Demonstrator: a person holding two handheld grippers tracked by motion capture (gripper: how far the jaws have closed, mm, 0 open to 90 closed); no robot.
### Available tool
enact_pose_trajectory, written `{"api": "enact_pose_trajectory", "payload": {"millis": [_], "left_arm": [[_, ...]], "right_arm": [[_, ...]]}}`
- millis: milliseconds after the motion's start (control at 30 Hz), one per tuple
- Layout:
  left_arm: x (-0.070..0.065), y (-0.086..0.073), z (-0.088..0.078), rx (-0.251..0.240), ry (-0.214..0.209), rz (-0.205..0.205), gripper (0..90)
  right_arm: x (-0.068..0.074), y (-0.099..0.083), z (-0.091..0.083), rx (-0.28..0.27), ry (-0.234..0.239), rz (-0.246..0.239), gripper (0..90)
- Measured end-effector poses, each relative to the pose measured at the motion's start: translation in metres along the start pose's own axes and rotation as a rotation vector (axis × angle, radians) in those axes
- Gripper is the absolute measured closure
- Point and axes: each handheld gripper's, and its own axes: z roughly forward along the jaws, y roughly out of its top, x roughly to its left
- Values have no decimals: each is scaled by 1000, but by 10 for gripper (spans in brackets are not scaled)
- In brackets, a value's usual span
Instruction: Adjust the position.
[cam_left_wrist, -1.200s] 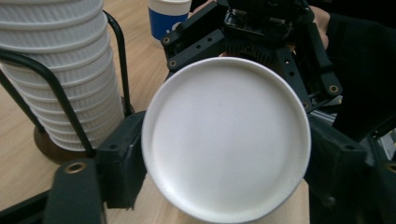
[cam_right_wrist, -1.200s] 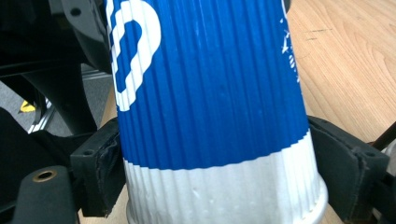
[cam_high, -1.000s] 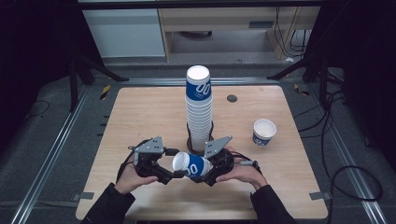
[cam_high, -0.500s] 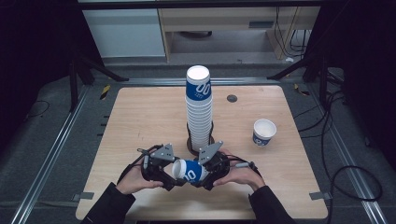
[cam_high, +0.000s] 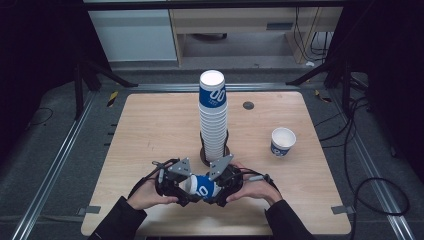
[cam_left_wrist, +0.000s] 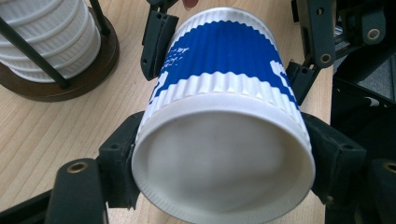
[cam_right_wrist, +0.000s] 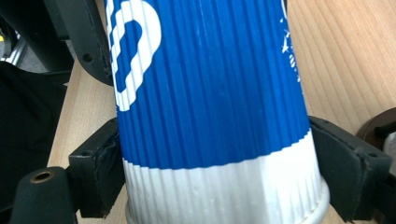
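lying sideways just above the worktop's (cam_high: 150, 135) near edge, the blue cup (cam_high: 201, 187) sat pinched at its base by the left tongs (cam_high: 184, 186); the right tongs (cam_high: 212, 189), clasping its rim end, had just been opening.

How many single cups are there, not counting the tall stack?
2. One cup lies on its side between the two tools near the front edge of the table; the other cup stands upright at the right. The stack could hide more behind it.
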Motion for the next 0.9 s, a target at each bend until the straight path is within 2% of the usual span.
{"api": "enact_pose_trajectory", "payload": {"millis": [267,400,500,700,900], "left_arm": [[3,-2,-3,-7,8,-4,249],[8,-4,-11,-34,23,-14,250],[11,-7,-18,-67,32,-27,250],[21,-13,-30,-144,65,-63,250],[27,-17,-43,-269,60,-88,249]], "right_arm": [[-2,-1,-2,-20,-17,11,87],[-6,-1,-13,-65,-47,32,73],[-9,-1,-24,-108,-77,50,67],[-14,-5,-43,-172,-98,77,67],[-17,-10,-56,-222,-100,106,68]]}}
